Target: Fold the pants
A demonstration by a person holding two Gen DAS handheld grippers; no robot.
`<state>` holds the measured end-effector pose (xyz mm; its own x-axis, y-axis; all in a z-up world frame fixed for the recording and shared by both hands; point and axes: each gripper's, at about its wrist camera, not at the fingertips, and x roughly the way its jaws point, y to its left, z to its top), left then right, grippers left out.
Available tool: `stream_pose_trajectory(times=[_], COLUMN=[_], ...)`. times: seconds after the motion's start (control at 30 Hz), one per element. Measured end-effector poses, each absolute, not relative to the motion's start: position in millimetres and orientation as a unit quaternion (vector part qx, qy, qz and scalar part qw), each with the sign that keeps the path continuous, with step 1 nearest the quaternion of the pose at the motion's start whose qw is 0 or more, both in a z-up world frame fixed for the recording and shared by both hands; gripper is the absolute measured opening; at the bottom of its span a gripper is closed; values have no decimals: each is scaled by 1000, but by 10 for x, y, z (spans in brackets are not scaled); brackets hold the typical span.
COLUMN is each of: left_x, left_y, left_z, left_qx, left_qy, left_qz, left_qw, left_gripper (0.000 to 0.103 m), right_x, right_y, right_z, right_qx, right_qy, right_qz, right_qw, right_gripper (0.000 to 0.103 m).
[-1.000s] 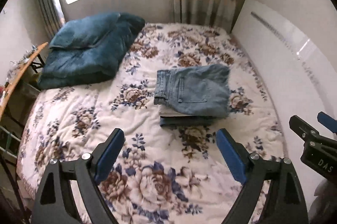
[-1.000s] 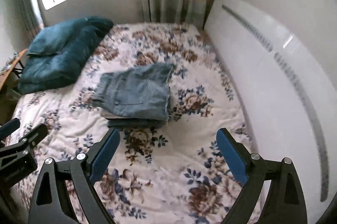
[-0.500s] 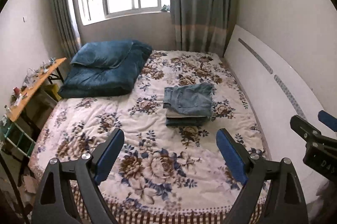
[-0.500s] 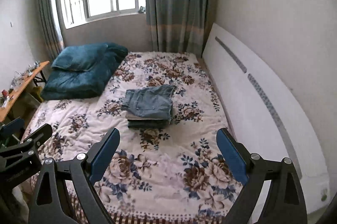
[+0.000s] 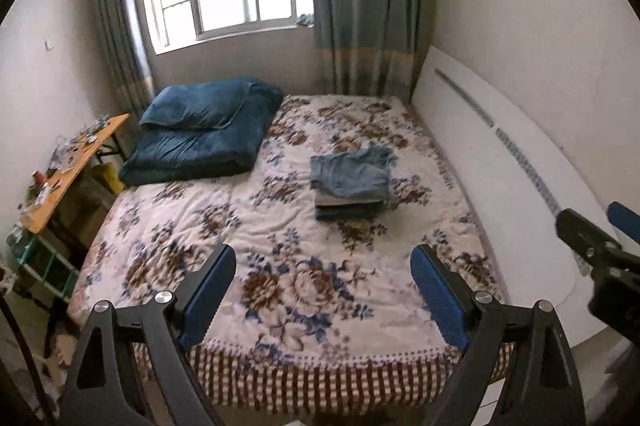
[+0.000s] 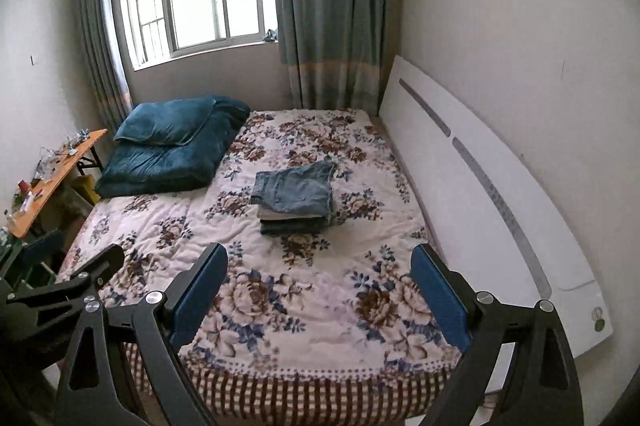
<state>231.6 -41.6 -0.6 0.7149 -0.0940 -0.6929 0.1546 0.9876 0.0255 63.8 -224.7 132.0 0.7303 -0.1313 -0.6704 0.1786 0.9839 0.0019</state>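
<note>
A stack of folded pants (image 5: 351,183) lies on the floral bedspread (image 5: 280,266), with blue jeans on top; it also shows in the right wrist view (image 6: 295,197). My left gripper (image 5: 324,290) is open and empty, held back beyond the foot of the bed, far from the stack. My right gripper (image 6: 320,286) is open and empty too, level with the left one. The right gripper also shows at the right edge of the left wrist view (image 5: 600,250), and the left gripper at the left edge of the right wrist view (image 6: 60,286).
A folded dark blue duvet with a pillow (image 5: 200,137) lies at the bed's far left. A white headboard (image 5: 520,165) leans along the right wall. A cluttered wooden table (image 5: 72,165) stands left of the bed. A window and curtains (image 5: 360,5) are behind.
Both grippers have pulled back and up away from the bed; the stack looks smaller and the whole bed and its foot edge have come into view. Both stayed open.
</note>
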Motion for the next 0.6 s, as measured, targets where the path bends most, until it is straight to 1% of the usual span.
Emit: stream_pose_trajectory(times=[0.13,0.33,0.43,0.53,0.6], left_x=[2316,2350,2396,2441,2472], left_y=[-467,-555,-562,-559,-558], left_z=[82,170,167,164,165], left_qx=[38,35,32,30,29], left_qy=[387,396,395,397,397], left_qz=[-55,-34,-20,-12,-9], left_qw=[920,917,918,917,917], left_gripper=[89,89,89,101,101], right_x=[745,994,1130,1265,1332], right_y=[-2347,-2503,-2540,-2565,-2566], right_z=[1403,1487,1455,1399,1364], right_qx=[35,34,27,27,25], right_qy=[380,381,390,400,405], right_qz=[-70,-64,-66,-59,-58], right_qw=[922,922,918,914,912], right_gripper=[95,95,98,98,98])
